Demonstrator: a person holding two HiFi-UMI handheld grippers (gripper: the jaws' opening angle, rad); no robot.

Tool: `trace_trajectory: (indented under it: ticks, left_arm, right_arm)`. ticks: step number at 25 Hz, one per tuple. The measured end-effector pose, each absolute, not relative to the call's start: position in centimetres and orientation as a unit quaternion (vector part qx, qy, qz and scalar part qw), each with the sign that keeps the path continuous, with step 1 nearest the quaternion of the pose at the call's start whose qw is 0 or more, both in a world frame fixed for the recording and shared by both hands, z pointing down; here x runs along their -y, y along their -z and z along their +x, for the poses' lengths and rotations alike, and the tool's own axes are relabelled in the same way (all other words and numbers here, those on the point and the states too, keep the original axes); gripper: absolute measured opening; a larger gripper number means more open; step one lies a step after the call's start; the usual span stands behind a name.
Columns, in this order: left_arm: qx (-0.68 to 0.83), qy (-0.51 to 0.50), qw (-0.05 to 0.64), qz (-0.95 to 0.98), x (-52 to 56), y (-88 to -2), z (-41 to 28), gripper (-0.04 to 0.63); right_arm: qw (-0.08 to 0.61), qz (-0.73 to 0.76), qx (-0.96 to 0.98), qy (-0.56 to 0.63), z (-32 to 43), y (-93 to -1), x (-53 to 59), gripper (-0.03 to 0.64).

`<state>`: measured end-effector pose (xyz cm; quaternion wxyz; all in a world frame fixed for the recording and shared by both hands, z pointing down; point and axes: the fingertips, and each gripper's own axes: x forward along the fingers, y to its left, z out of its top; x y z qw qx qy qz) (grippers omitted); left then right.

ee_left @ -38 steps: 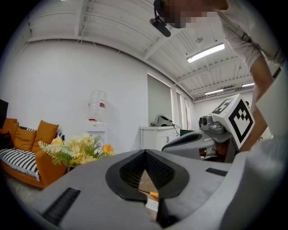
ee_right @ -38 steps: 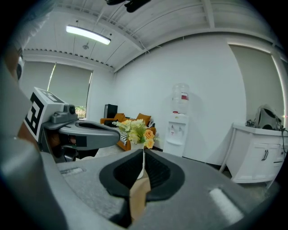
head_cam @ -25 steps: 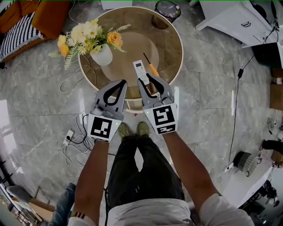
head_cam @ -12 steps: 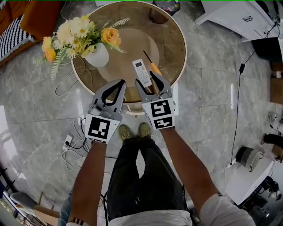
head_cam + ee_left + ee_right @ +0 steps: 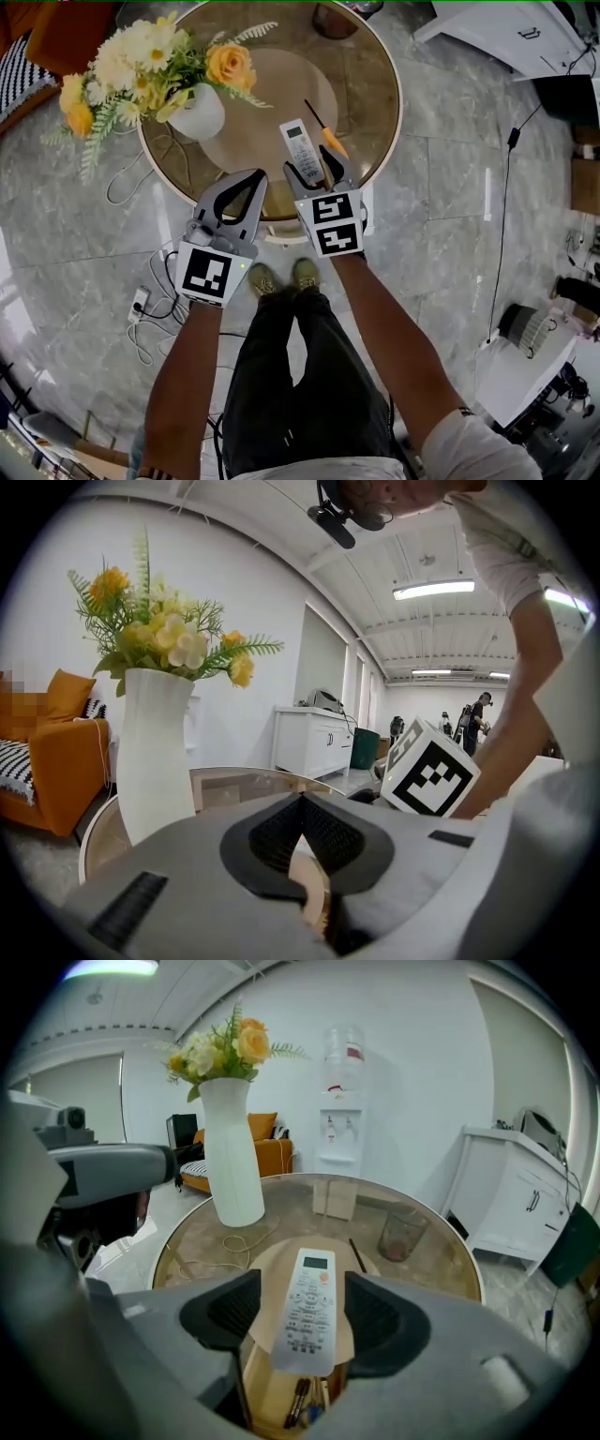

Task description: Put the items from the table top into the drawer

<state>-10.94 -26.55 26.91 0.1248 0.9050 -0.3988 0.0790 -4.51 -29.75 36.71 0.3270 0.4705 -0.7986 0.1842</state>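
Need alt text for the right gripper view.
The right tongs, jaws just opened, straddle a white remote on the round glass table without gripping it. White vase of flowers stands back left; wooden drawer holding pens shows below.

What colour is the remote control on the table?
White with an orange button; remote control shows best in right gripper view.

Bright, even light falls from ceiling lamps (image 5: 433,589), leaving pale glare streaks on the polished floor (image 5: 441,244) and a soft sheen on the table (image 5: 366,84), while both gripper views bulge, blacken at the corners and blur up close.
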Motion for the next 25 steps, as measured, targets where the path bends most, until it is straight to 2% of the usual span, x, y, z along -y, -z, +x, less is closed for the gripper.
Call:
trace_trajectory:
  ticks: [12, 19, 25]
  left_arm:
    - [0.399, -0.074, 0.135, 0.904, 26.5, -27.6, -11.5, -0.002]
    - [0.404, -0.074, 0.140, 0.901, 25.8, -27.9, -12.4, -0.002]
    - [0.400, -0.075, 0.140, 0.903, 24.9, -28.1, -12.7, -0.002]
  right_arm:
    - [0.366, 0.476, 0.762, -0.242, -3.5, -41.4, 29.8, 0.265]
    - [0.359, 0.486, 0.759, -0.244, -3.4, -41.8, 29.5, 0.229]
    - [0.348, 0.503, 0.754, -0.240, -3.3, -41.2, 29.3, 0.225]
